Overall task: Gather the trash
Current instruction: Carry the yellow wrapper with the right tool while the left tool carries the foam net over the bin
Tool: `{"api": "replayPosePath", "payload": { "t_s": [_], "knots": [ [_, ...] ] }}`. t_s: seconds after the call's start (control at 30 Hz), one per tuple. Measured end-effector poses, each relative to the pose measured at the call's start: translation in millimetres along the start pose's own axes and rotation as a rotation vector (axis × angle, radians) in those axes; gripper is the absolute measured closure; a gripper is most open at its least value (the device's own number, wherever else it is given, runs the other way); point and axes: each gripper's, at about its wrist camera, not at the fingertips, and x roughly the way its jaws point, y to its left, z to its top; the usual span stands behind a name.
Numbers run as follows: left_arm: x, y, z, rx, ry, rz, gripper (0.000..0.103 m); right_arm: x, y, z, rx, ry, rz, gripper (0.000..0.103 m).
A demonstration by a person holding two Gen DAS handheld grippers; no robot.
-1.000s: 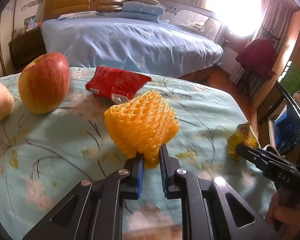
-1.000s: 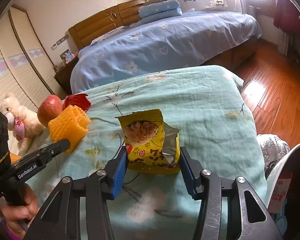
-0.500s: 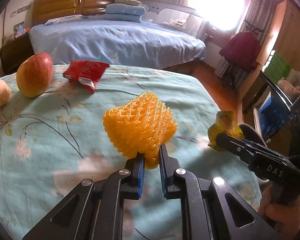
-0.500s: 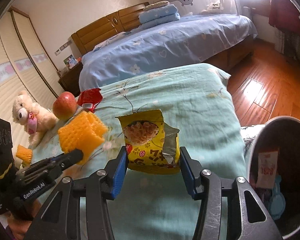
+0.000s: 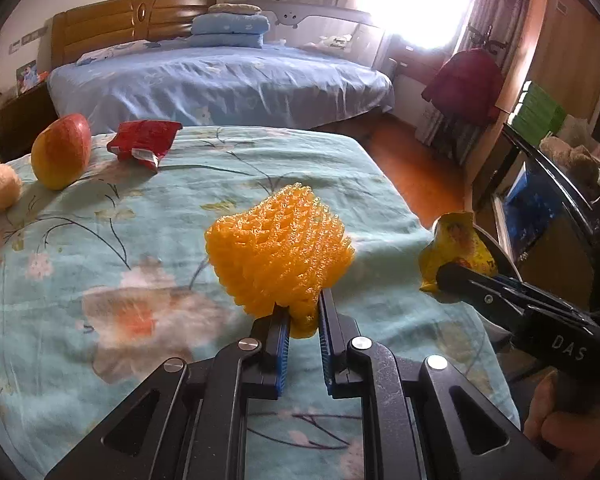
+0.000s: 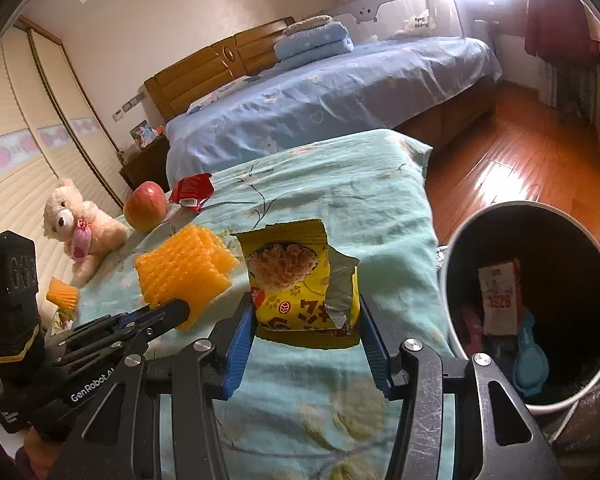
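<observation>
My left gripper [image 5: 303,320] is shut on an orange foam fruit net [image 5: 278,258] and holds it above the teal bedspread [image 5: 100,248]; the net also shows in the right wrist view [image 6: 184,268]. My right gripper [image 6: 306,330] is shut on a torn yellow snack packet [image 6: 300,284], seen from the left wrist view at the right [image 5: 456,252]. A round dark trash bin [image 6: 460,240] with wrappers inside stands on the floor, right of the packet. A red wrapper [image 5: 144,142] lies far back on the bedspread.
An apple [image 5: 62,152] and a teddy bear [image 6: 80,228] sit at the far left of the bedspread. A second small orange net [image 6: 62,294] lies near the left edge. A blue bed [image 5: 220,84] stands behind; wooden floor [image 6: 500,152] lies to the right.
Both grippers have pulled back and to the right with their loads. The trash bin has come fully into the right wrist view. The apple and red wrapper look farther away.
</observation>
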Motion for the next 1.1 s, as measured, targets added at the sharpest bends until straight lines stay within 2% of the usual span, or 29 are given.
{"api": "replayPosePath", "payload": {
  "t_s": [0.73, 1.1],
  "knots": [
    [-8.0, -52.6, -8.4, 0.097, 0.004, -0.057, 0.091, -46.3, -40.5, -20.4, 0.066, -0.055, -0.056, 0.052],
    [-4.7, -65.2, -7.5, 0.117, 0.009, -0.073, 0.091, -59.4, -53.5, -21.3, 0.083, -0.075, -0.071, 0.052]
  ]
}}
